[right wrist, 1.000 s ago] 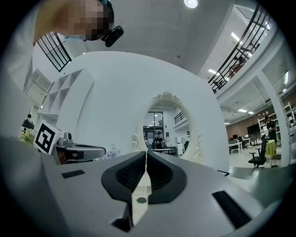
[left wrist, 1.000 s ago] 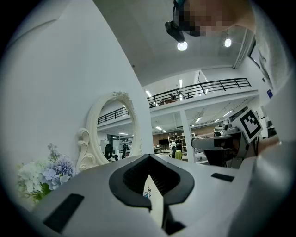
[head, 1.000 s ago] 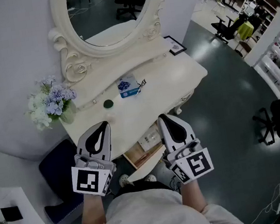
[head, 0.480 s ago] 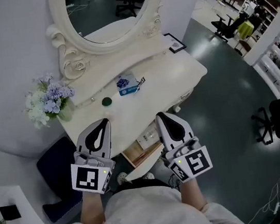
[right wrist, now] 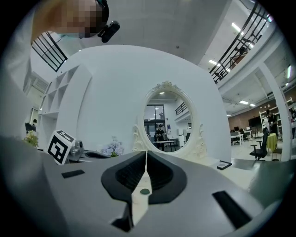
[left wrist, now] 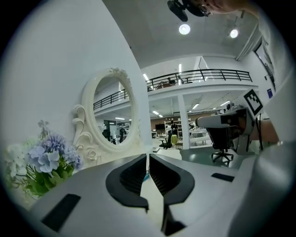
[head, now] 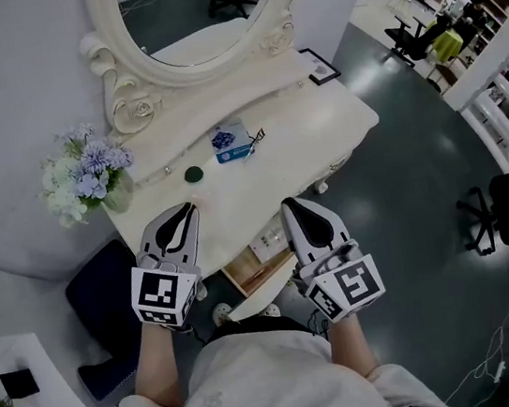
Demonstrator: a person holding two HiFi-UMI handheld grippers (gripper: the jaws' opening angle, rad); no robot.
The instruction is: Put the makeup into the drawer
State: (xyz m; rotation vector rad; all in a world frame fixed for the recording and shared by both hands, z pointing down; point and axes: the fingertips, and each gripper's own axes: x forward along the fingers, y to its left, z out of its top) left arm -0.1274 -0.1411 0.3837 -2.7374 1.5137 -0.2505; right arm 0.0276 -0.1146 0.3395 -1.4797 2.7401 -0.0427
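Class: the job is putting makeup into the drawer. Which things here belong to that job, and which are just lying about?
Belong to the job: small dark-green round case; blue-and-white packet, probably; open drawer; left gripper and right gripper, both shut and empty.
Lying about: flowers; mirror; picture frame.

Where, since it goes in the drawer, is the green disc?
In the head view the disc lies on the dresser, left side, between the flowers and the blue pack.
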